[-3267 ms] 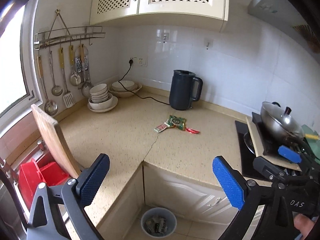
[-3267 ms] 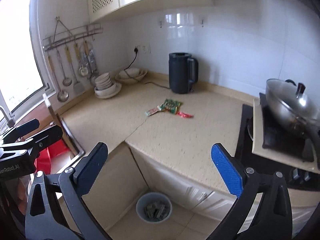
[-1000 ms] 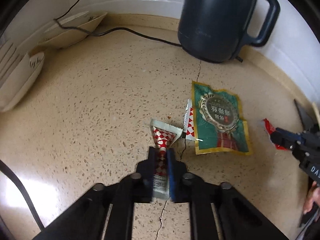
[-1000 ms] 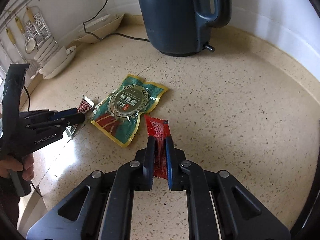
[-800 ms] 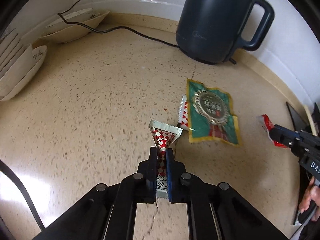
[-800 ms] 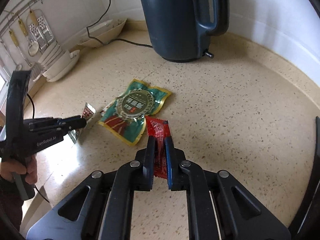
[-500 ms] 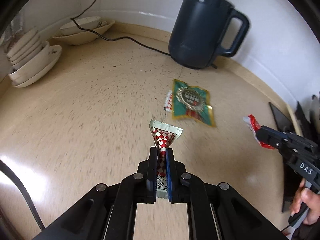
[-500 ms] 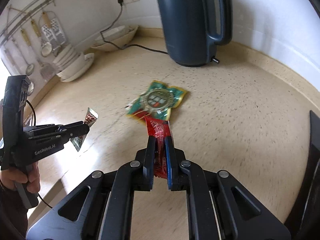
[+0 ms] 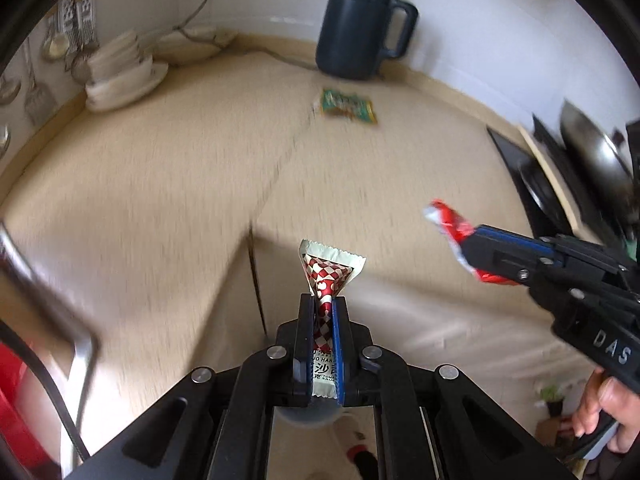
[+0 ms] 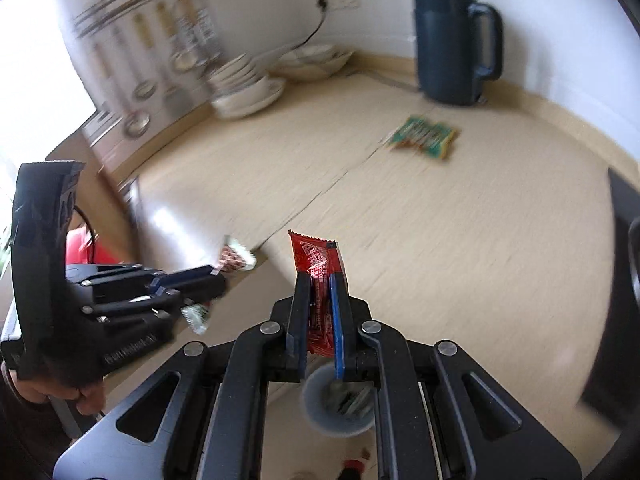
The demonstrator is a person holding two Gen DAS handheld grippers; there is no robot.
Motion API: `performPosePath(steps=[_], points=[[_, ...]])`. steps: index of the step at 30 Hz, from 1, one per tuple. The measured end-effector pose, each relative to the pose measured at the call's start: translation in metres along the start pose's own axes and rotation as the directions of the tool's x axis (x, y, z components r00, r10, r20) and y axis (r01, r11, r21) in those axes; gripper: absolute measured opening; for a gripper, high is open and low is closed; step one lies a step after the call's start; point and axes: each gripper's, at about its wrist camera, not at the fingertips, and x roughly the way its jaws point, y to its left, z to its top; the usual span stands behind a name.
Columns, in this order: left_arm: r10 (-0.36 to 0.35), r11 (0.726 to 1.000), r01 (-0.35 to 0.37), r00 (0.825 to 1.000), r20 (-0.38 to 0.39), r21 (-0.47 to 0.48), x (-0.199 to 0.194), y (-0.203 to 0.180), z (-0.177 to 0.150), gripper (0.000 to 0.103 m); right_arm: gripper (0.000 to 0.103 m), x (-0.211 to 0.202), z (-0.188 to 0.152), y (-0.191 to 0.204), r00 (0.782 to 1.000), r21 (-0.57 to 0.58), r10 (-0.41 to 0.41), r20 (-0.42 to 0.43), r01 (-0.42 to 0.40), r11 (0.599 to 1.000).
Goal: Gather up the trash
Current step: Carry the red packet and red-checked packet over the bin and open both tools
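My left gripper (image 9: 323,304) is shut on a red-and-white checkered sauce packet (image 9: 329,268), lifted off the beige counter (image 9: 168,168) near its front edge. My right gripper (image 10: 319,280) is shut on a red packet (image 10: 318,258), also in the air. In the left wrist view the right gripper (image 9: 472,240) shows at the right with that red packet (image 9: 450,220). The right wrist view shows the left gripper (image 10: 218,276) at the left with its checkered packet (image 10: 238,258). A green snack wrapper (image 9: 348,106) still lies on the counter before the kettle. A grey trash bin (image 10: 340,404) stands on the floor below, partly hidden by my fingers.
A dark kettle (image 9: 362,30) stands against the tiled wall. Stacked white bowls (image 9: 120,72) and hanging utensils (image 10: 160,52) are at the left. A wok on a stove (image 9: 596,160) is at the right. A red basin (image 9: 16,408) sits in the sink at the left.
Both grippers have pulled back from the kettle toward the counter's front edge and risen, each carrying its packet. The green wrapper stays behind, and the floor bin has come into view.
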Motion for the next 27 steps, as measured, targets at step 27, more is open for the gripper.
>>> performPosePath(steps=[27], points=[[0.024, 0.998, -0.04, 0.941, -0.337, -0.041, 0.154, -0.008, -0.126, 0.024, 0.01, 0.168, -0.167, -0.015, 0.936, 0.075, 0.003, -0.353, 0.025, 0.997]])
